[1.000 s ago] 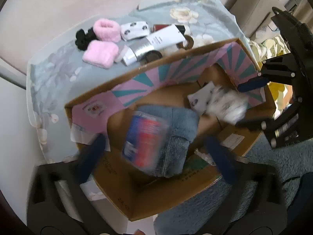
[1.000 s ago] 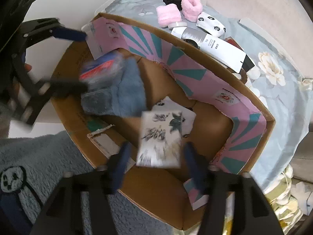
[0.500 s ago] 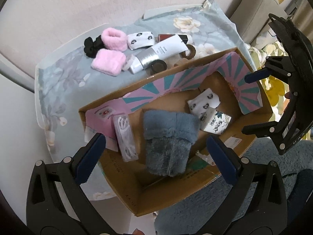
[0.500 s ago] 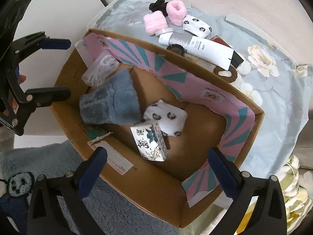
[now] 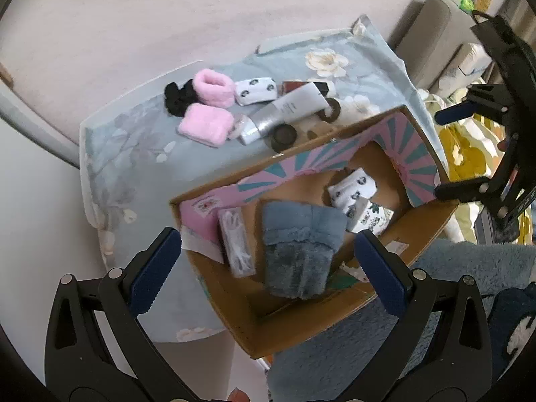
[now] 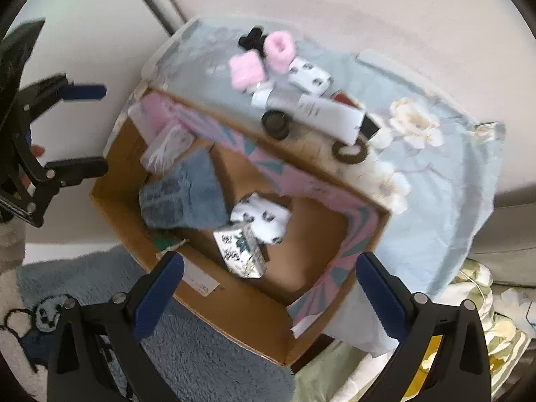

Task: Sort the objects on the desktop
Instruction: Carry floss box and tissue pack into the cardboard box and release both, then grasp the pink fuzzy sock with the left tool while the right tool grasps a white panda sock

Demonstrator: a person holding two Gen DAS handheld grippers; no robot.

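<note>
- Floral blue cloth (image 5: 140, 154) covers the table; a box (image 5: 301, 321) sits at its edge.
- Pale wall behind, blue rug (image 6: 207, 351) below.
- Left gripper (image 5: 268, 271) and right gripper (image 6: 269, 283): jaws wide, empty.

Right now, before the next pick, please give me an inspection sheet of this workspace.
Surface: floral cloth over a table.
Job's things: cardboard box holds a grey fluffy cloth, clear packet, panda-print sock and printed packet.
Clutter: on the cloth, two pink fluffy cuffs, black scrunchie, second panda sock, white tube, round dark lid.
Grippers: left gripper and right gripper both open, empty, above the box.
Cables: nothing seen.
Surroundings: blue fluffy rug, pale wall.
</note>
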